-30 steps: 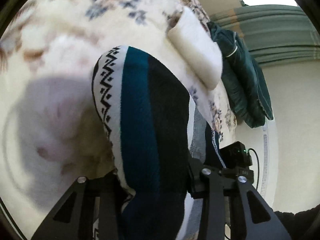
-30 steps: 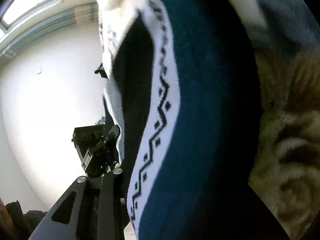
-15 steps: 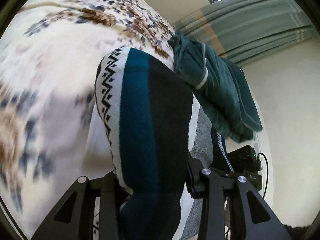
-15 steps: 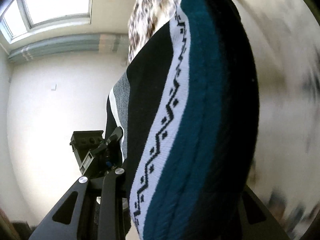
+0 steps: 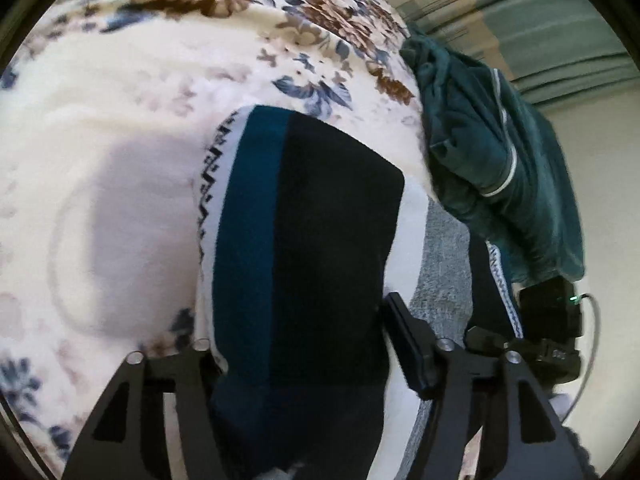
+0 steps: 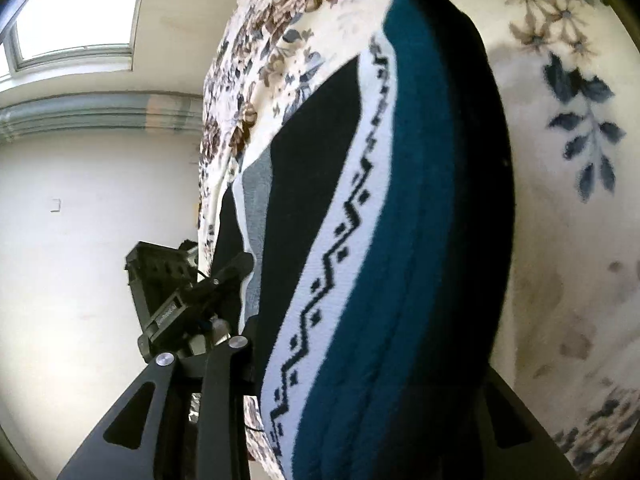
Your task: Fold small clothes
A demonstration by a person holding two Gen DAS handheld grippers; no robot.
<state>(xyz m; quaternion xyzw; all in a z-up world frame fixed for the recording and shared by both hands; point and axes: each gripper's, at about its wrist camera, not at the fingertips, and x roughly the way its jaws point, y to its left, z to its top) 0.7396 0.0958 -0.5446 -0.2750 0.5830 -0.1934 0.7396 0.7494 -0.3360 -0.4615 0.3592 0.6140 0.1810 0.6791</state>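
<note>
**Ana:** Left wrist view first. What is between the fingers?

**Ben:** The left gripper (image 5: 296, 376) has its jaws pinching a knitted garment (image 5: 296, 240) striped in black, teal and white with a black zigzag band. The cloth fills the gap between both black fingers and runs up from six o'clock to the centre of the frame.

**Ana:** And around it?

**Ben:** Behind it lies a cream floral blanket (image 5: 160, 80), covering everything from seven through twelve o'clock. A crumpled dark green cloth (image 5: 500, 152) sits on the blanket at two o'clock, just beside the garment's grey and white part. At four o'clock the right gripper (image 5: 488, 332) shows, a black body with a small green light, touching the far edge of the same garment.

**Ana:** Right wrist view?

**Ben:** The garment (image 6: 400, 240) again, very close to the lens, sweeping from six o'clock up to one o'clock. The right gripper (image 6: 360, 392) has its jaws clamped on it; the left finger is plain at seven o'clock, the right one mostly hidden by cloth at five o'clock.

**Ana:** Anything else?

**Ben:** The left gripper (image 6: 236, 268) at eight o'clock, on the garment's other edge. The floral blanket (image 6: 568, 200) lies at three o'clock, a window (image 6: 76, 8) at eleven, a white wall (image 6: 80, 200) at nine.
</note>
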